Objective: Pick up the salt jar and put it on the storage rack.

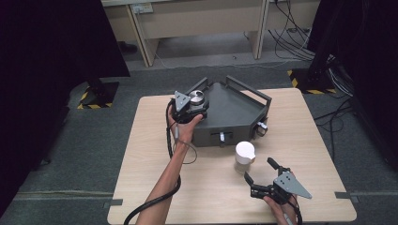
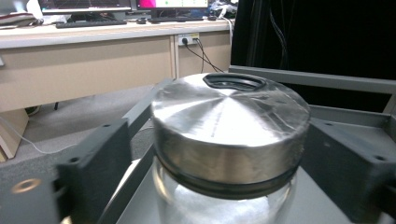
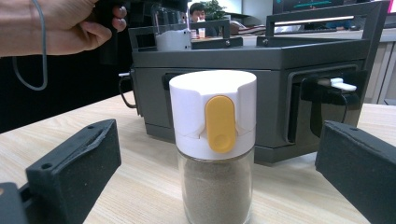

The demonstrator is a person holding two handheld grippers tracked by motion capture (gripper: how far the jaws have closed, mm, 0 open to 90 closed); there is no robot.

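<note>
A glass jar with a brushed metal lid (image 1: 199,97) (image 2: 229,126) stands in the left rear corner of a dark grey tray-box (image 1: 234,112). My left gripper (image 1: 195,104) reaches over the box's left wall. Its jaws stand on either side of the lid, and a gap shows by the left finger (image 2: 95,163). A glass shaker of brown powder with a white cap and yellow tab (image 1: 245,153) (image 3: 213,140) stands on the table in front of the box. My right gripper (image 1: 259,169) lies just behind it, open; its fingers (image 3: 79,158) flank the shaker without touching.
The box (image 3: 261,56) has raised handles and front latches (image 1: 221,137). The wooden table (image 1: 155,183) ends close behind my right gripper. A black cable (image 1: 155,201) trails along my left forearm. A desk, wall sockets and loose cables lie beyond the table.
</note>
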